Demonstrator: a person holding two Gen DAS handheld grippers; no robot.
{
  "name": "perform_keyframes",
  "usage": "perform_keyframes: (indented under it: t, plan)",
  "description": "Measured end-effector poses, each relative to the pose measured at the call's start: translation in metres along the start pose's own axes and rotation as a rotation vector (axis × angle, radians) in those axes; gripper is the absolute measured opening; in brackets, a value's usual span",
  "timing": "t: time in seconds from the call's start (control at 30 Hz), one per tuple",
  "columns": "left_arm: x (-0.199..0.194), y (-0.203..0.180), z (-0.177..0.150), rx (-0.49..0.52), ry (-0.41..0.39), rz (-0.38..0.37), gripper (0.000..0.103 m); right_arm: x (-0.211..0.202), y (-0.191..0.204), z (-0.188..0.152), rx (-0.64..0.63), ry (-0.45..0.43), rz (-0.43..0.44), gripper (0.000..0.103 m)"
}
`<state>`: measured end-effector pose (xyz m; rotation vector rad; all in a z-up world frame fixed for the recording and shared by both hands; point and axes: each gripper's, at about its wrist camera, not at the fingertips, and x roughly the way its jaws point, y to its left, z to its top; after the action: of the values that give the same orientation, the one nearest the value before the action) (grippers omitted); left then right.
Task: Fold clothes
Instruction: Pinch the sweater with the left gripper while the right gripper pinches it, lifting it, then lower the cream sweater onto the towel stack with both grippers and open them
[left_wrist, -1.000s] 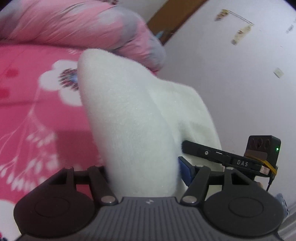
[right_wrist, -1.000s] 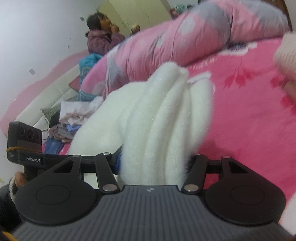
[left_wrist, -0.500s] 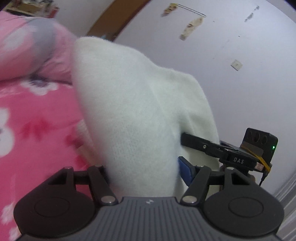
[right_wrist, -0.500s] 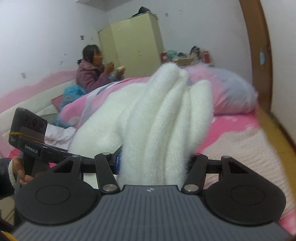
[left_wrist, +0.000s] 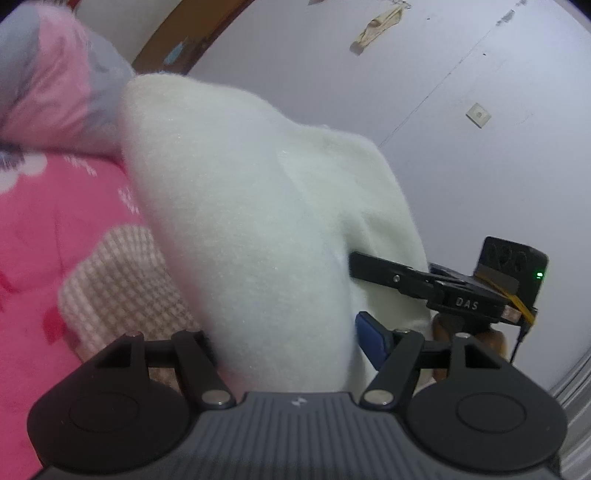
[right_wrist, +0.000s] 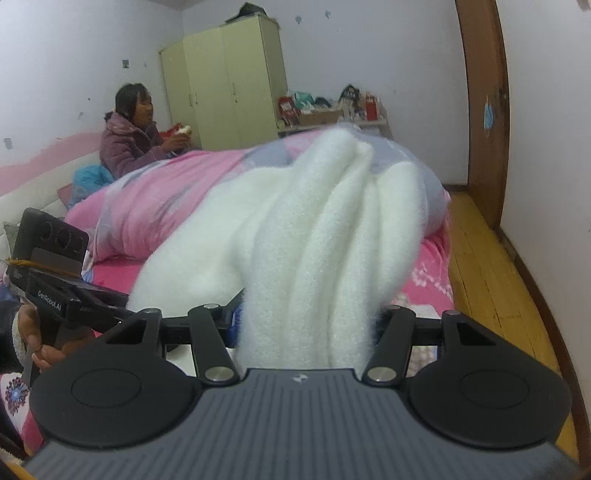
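The left gripper (left_wrist: 284, 354) is clamped on a thick bunch of the white fleece garment (left_wrist: 251, 221), held up above the pink bed (left_wrist: 55, 221). The right gripper (right_wrist: 306, 332) pinches its gathered folds likewise. Judged mid-fold: next, lower it flat onto the bed, keeping both grips level.

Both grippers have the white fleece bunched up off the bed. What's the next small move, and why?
Probably lower both toward the pink bed sheet and draw them apart. The white fleece garment hangs bunched in folds between the left gripper and right gripper, so it likely needs laying flat before any fold.
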<state>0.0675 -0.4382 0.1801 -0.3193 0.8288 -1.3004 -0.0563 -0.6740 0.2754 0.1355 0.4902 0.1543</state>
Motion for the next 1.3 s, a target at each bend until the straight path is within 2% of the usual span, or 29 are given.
perform_keyframes:
  t: [0.13,0.27,0.43,0.67,0.73,0.77,0.87,0.9,0.97,1.03,1.23,1.27,1.3]
  plan:
    - [0.018,0.010,-0.006,-0.016,0.022,-0.009,0.069,0.012,-0.026,-0.009,0.056,0.037,0.045,0.055]
    - [0.027,0.023,-0.014,-0.032,0.042,0.017,0.069,0.027,-0.043,-0.021,0.097,0.059,0.087,0.055]
    - [0.037,0.039,-0.023,-0.042,0.077,0.053,0.069,0.046,-0.054,-0.030,0.099,0.108,0.104,0.056]
    - [0.042,0.052,-0.032,-0.059,0.081,0.052,0.069,0.071,-0.068,-0.039,0.097,0.166,0.130,0.057]
    - [0.042,0.054,-0.038,-0.064,0.087,0.054,0.069,0.080,-0.074,-0.042,0.106,0.191,0.133,0.061]
    - [0.042,0.059,-0.038,-0.075,0.091,0.050,0.070,0.086,-0.076,-0.045,0.107,0.212,0.128,0.066]
    - [0.043,0.075,-0.040,-0.116,0.090,0.031,0.072,0.103,-0.088,-0.055,0.130,0.257,0.099,0.091]
    - [0.042,0.080,-0.039,-0.128,0.088,0.021,0.075,0.106,-0.092,-0.056,0.159,0.254,0.087,0.095]
    - [0.037,0.089,-0.038,-0.148,0.085,0.004,0.078,0.100,-0.097,-0.057,0.169,0.194,0.052,0.098]
    - [0.021,0.086,-0.045,-0.138,0.080,0.007,0.086,0.088,-0.101,-0.057,0.167,0.109,-0.012,0.100]
    - [-0.014,0.084,-0.035,-0.123,0.040,0.034,0.088,0.025,-0.113,-0.073,0.287,-0.188,-0.356,0.101]
    - [-0.021,0.083,-0.036,-0.101,0.024,0.047,0.088,0.014,-0.110,-0.080,0.310,-0.226,-0.420,0.100]
    - [-0.027,0.078,-0.035,-0.048,-0.003,0.073,0.087,0.004,-0.106,-0.087,0.334,-0.256,-0.487,0.094]
